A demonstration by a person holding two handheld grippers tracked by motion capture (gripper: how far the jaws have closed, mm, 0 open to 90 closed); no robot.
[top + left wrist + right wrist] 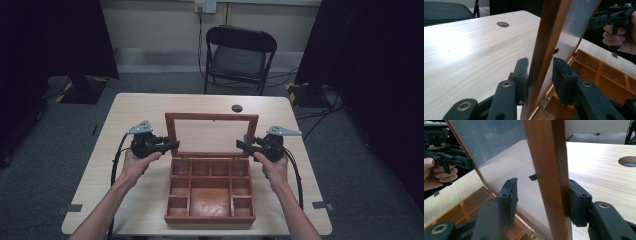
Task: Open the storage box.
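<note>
high view: wooden box (210,192) mid-table, glass lid (212,135) upright, left gripper (170,145) and right gripper (241,145) flanking its side rails, probably steadying it.
left gripper view: jaws straddle the lid's left rail (546,50), one pad touching, other off. wide, no clamp.
right gripper view: same on the right rail (549,177), outer pad on wood, inner one clear.
</note>
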